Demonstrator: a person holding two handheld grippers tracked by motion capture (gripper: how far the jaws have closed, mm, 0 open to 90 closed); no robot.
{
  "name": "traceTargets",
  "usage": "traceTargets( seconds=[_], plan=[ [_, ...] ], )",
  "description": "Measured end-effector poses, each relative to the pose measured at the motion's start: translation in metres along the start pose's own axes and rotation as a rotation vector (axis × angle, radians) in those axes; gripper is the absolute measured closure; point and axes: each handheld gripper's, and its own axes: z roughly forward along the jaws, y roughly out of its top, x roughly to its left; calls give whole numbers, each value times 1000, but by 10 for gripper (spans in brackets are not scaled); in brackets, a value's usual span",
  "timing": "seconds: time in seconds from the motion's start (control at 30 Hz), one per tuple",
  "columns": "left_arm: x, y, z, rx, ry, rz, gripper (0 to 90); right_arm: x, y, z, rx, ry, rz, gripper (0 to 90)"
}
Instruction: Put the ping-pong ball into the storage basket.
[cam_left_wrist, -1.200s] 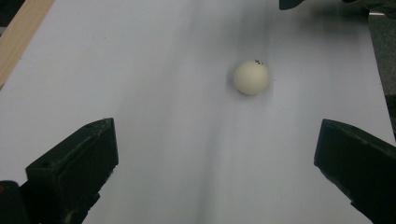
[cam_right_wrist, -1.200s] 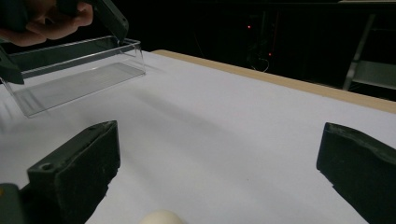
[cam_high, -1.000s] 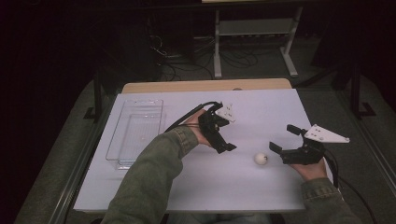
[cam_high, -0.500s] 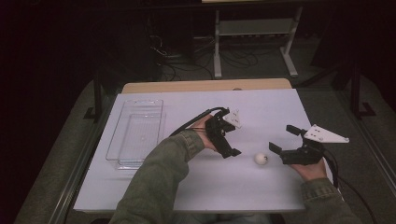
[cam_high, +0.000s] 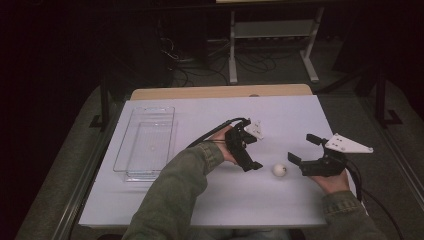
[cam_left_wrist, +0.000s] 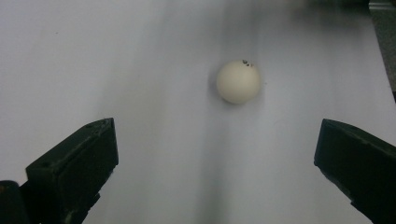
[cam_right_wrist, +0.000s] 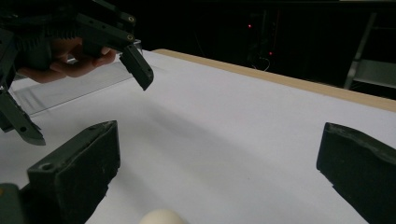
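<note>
Dark room, white worktop (cam_high: 210, 200). Clear tray (cam_high: 145, 145) at left, well apart from action. Left tongs (cam_high: 250, 159) spread wide, empty, aimed at ball. Right tongs (cam_high: 299, 148) spread wide, empty, just beside ball. Ball (cam_high: 279, 170) on worktop between both tongs, untouched. Risk: jaw nudge sends ball rolling off. Round, no long axis; dark mark on top.

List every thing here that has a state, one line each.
left gripper: open, holding nothing, close to the ball
right gripper: open, holding nothing
white ball: loose on the table, between the grippers, ungripped
clear tray: upright, looks empty
</note>
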Motion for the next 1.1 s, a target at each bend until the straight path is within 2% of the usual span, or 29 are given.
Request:
traceTargets(
  seconds=[0.53,1.1],
  plan=[
    [-1,4,23,12,-31,9,0,1,-1,0,9,1,-2,0],
    [-1,9,38,-14,-40,21,0,1,0,-1,-2,-11,-7,0]
  ],
)
